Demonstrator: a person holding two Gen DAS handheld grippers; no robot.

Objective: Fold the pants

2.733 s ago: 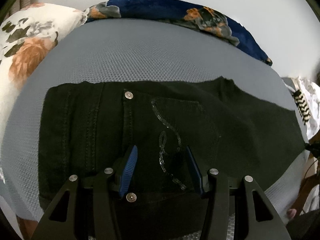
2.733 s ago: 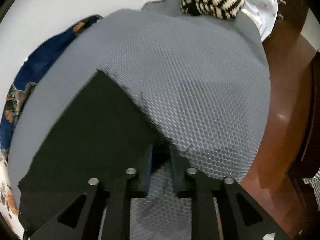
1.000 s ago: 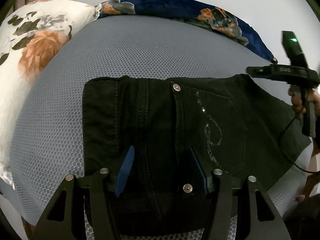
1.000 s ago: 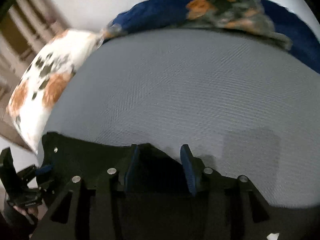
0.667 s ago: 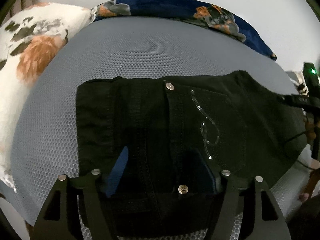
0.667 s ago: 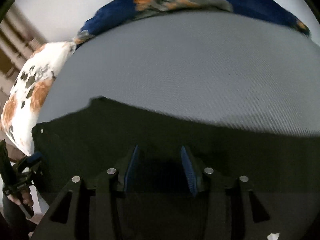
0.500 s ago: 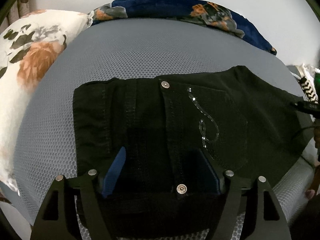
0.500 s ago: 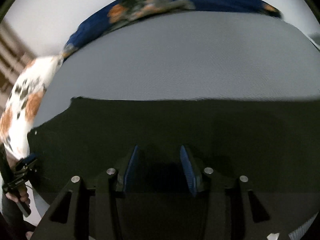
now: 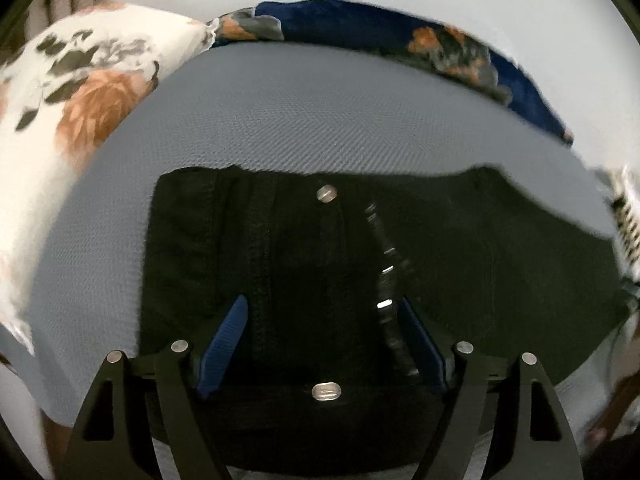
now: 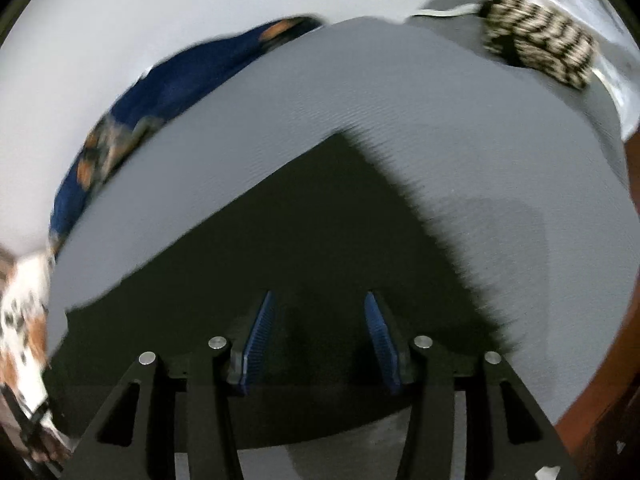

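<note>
Black pants point(image 9: 304, 264) lie folded flat on a grey mesh bed surface point(image 9: 320, 120). The waist end with silver rivets and a sequin pocket trim shows in the left wrist view. My left gripper point(image 9: 322, 320) is open, low over the waist end, with the fabric between its blue pads. In the right wrist view the other end of the pants point(image 10: 320, 240) shows as a plain black panel with a corner pointing away. My right gripper point(image 10: 320, 320) is open just above that fabric and holds nothing.
A white floral pillow point(image 9: 60, 112) lies at the left and a navy floral blanket point(image 9: 400, 36) along the far edge by the white wall. A black-and-white striped cloth point(image 10: 540, 52) sits at the bed's far right. Brown wooden floor point(image 10: 600, 380) lies beyond the right edge.
My right gripper has swung to the right along the pants, from facing the pillow side to facing the striped cloth. My left gripper shifted slightly over the waist. Both stay open.
</note>
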